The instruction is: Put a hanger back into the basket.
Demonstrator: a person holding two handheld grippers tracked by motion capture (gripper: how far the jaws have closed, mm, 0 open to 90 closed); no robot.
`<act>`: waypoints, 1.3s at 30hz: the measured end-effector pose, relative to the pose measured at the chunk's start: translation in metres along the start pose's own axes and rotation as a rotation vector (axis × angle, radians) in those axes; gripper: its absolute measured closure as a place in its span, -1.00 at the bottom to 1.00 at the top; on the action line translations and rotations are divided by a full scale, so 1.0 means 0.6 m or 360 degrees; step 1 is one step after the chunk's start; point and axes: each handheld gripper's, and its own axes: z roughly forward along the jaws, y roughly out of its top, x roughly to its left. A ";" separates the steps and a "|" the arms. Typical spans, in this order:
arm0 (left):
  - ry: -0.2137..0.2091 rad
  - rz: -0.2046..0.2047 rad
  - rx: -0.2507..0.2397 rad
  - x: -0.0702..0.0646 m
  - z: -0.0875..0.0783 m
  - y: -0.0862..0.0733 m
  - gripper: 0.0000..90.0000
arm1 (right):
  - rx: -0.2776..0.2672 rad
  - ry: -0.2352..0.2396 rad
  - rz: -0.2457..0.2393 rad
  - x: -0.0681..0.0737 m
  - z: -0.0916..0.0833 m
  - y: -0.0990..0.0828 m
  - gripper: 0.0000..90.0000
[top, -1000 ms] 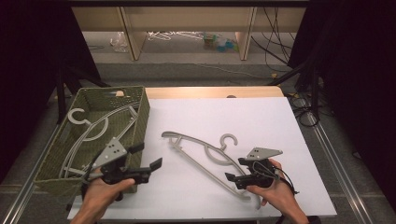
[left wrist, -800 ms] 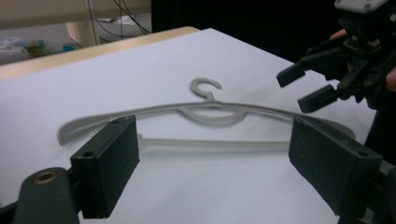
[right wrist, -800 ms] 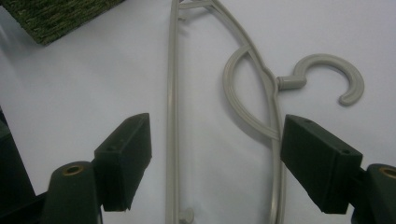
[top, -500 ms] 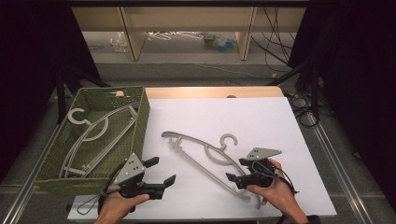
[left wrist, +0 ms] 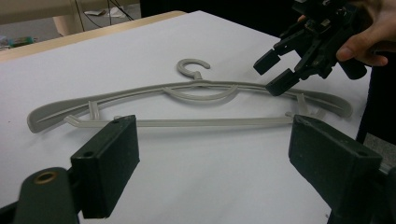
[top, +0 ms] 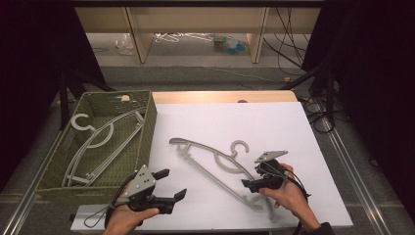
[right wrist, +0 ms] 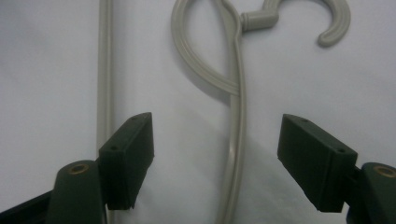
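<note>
Hanger: laid flat on the white table, right of the basket.
Right gripper: jaws wide, just narrowed, straddling the hanger's arm without pressing.
Left gripper: jaws wide, nothing held.

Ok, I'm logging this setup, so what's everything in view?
Grey plastic hanger on the table: one, grey, flat on the white sheet, hook pointing away.
Grey plastic hanger in the basket: one, grey, lying inside.
Woven green basket: one, olive, table's left side.
White table sheet: one, white, over the wooden top.
Left gripper: one, black, jaws open, near the front edge.
Right gripper: one, black, jaws open astride the hanger's shoulder, closing slightly.
</note>
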 end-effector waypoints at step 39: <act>-0.0013 0.0009 0.0030 0.002 0.005 -0.002 -0.61 | 0.0436 -0.0069 -0.0150 -0.016 0.049 0.061 0.76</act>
